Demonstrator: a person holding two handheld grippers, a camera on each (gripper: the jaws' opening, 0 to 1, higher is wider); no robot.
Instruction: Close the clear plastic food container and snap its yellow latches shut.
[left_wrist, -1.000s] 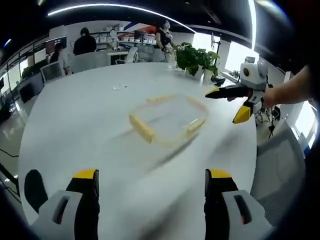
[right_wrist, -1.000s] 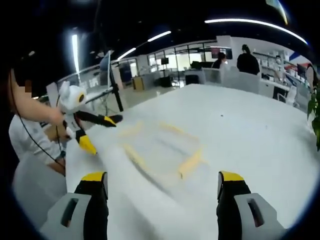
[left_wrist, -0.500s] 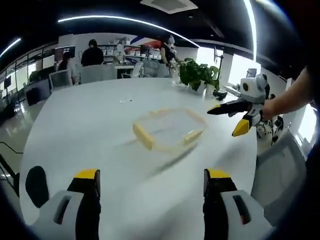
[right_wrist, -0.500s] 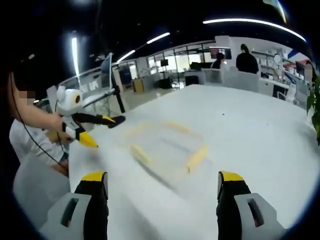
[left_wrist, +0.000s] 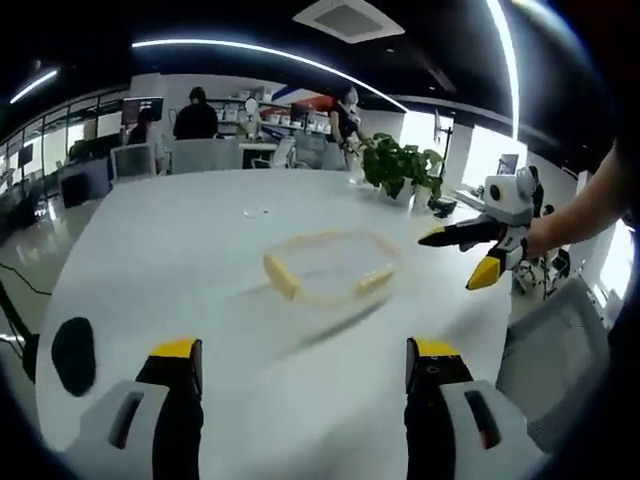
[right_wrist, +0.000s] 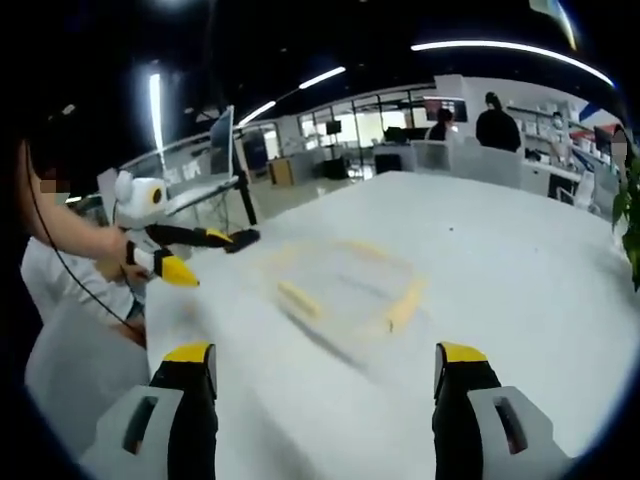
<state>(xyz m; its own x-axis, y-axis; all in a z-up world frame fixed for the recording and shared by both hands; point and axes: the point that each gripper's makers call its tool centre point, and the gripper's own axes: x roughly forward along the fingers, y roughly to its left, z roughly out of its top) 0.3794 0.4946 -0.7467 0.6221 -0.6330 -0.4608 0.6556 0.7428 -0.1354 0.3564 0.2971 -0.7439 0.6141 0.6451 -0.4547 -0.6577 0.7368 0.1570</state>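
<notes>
Change since before: both our views have shifted a little; the container (left_wrist: 328, 265) looks farther off.
Left gripper view: our left gripper (left_wrist: 300, 375) is open, holding nothing; container lies ahead on the table (left_wrist: 150, 250); right gripper (left_wrist: 470, 250) hovers beside it.
Right gripper view: our open, empty right gripper (right_wrist: 325, 380) faces the container (right_wrist: 350, 285), well apart; left gripper (right_wrist: 195, 250) is nearer it.

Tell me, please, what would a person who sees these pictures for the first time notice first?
Most striking is the clear plastic container with yellow latches, alone in the middle of the big white table. The left gripper and right gripper are held apart from it, jaws open, one on each side. A green potted plant stands at the table's far edge.
</notes>
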